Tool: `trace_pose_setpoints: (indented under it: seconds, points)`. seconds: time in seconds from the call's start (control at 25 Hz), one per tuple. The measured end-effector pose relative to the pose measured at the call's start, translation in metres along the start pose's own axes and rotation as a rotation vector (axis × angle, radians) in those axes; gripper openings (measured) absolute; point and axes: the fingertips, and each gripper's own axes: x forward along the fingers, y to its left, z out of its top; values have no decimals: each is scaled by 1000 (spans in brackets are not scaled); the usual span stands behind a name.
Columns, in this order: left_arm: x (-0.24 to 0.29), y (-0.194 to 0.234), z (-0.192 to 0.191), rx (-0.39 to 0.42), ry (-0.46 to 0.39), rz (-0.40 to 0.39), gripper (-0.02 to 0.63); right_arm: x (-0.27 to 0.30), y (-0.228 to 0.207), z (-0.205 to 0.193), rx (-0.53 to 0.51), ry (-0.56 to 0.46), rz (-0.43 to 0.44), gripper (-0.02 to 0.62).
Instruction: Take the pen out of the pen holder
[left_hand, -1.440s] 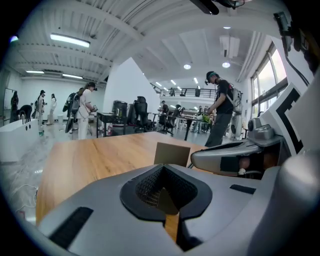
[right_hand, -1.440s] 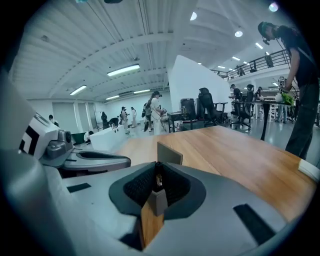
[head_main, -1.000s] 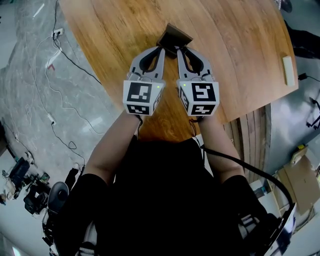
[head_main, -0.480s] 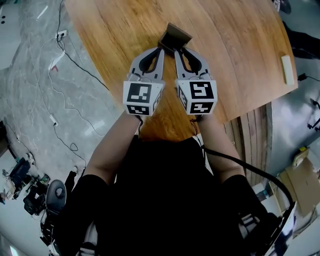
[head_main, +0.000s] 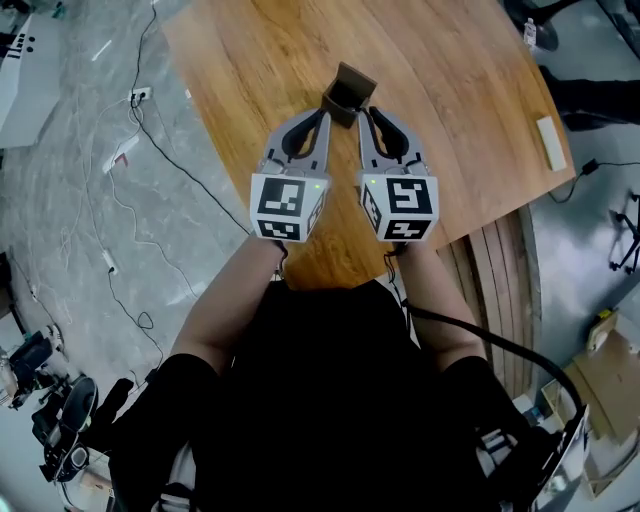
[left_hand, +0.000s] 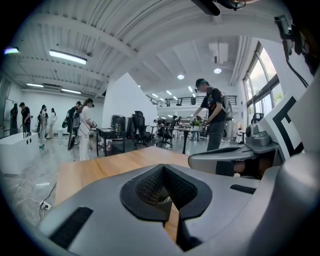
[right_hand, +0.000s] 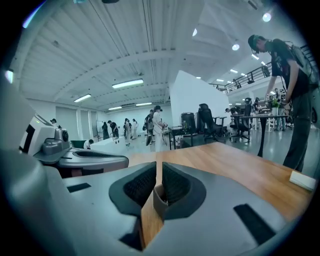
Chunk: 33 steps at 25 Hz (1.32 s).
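Observation:
A small brown pen holder (head_main: 349, 90) stands on the wooden table (head_main: 460, 90), and its dark inside shows no pen. My left gripper (head_main: 322, 112) and right gripper (head_main: 366, 112) lie side by side, with their tips at the holder's near side. Both pairs of jaws are closed to a thin slit. In the left gripper view, the left gripper (left_hand: 163, 168) has only table wood and a grey edge showing through its gap. Past the pads of the right gripper (right_hand: 159, 166) in its own view sits a corner of the pen holder (right_hand: 159, 201). No pen appears in any view.
A white block (head_main: 552, 142) lies near the table's right edge. Cables (head_main: 120, 200) trail over the grey floor to the left, and the table's near edge is just under my wrists. Several people (right_hand: 287, 85) and desks stand in the hall beyond.
The head view has shifted a little, so the table and holder sit slightly differently in the frame. Both grippers keep their place at the holder with their jaws as before.

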Motion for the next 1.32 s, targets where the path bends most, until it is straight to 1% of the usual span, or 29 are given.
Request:
trace_pose_setpoints:
  seconds: [0.16, 0.28, 0.4, 0.56, 0.72, 1.04, 1.32]
  points:
    - [-35, -13, 22, 12, -46, 2, 0, -34, 21, 33, -49, -98, 7, 17]
    - [-58, -25, 36, 23, -80, -2, 0, -58, 35, 49, -76, -149, 17, 15]
    - [-74, -31, 51, 27, -118, -1, 0, -76, 43, 62, -95, -183, 9, 14]
    - [-92, -39, 68, 41, -147, -10, 0, -96, 53, 74, -112, -203, -2, 14]
    - [-100, -46, 80, 58, -167, -24, 0, -106, 58, 85, -128, -223, -7, 14]
    - [-112, -59, 89, 67, -187, -46, 0, -122, 63, 94, -143, -233, -10, 14]
    - [-114, -58, 86, 73, -173, -48, 0, -123, 67, 94, -146, -222, 0, 14]
